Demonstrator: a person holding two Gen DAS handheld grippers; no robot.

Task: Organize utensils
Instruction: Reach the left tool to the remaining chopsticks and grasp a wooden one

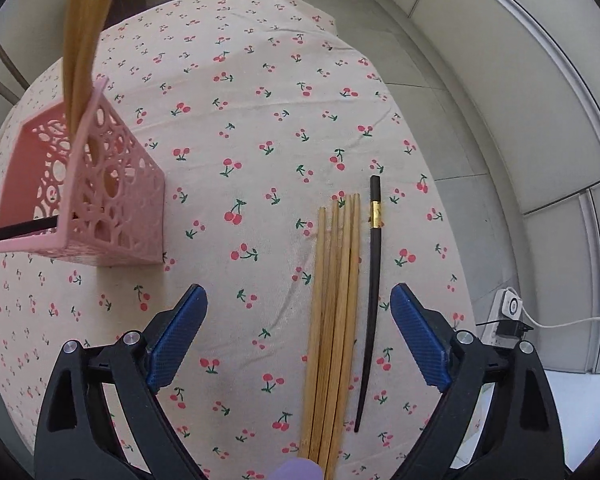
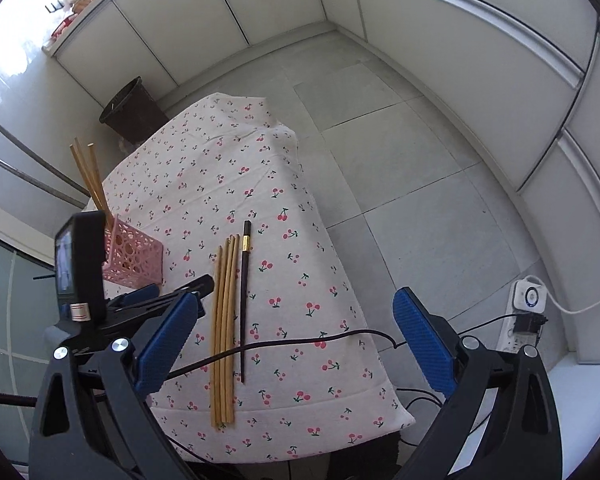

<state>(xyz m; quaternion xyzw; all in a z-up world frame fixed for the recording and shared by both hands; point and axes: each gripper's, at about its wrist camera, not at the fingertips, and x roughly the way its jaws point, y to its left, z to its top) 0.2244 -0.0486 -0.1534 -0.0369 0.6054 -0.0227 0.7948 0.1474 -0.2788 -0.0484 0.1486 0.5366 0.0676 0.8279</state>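
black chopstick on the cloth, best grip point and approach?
Grip the black chopstick on its thicker upper shaft, near the gold band. Come straight down with the left gripper, fingers straddling it across its width. It lies flat with only a narrow gap to the bamboo chopsticks, so one finger must slip into that gap.

- Cloth (image 1: 284, 128) on the bench: pale pink, dotted with red cherries on green stems.
- Holder (image 1: 112, 204): pink, pierced with a pattern of round holes.
- Sticks (image 1: 334, 312) right of the holder: light tan wood.
- Chopstick (image 1: 371, 280) just right of the sticks: black with one gold band.
- Left tool (image 1: 298, 336): black frame, blue textured pads.
- Right tool (image 2: 296, 344): the same black and blue.
- Bin (image 2: 134, 110) beyond the cloth: dark brown.
- Floor (image 2: 420, 184): grey tiles.
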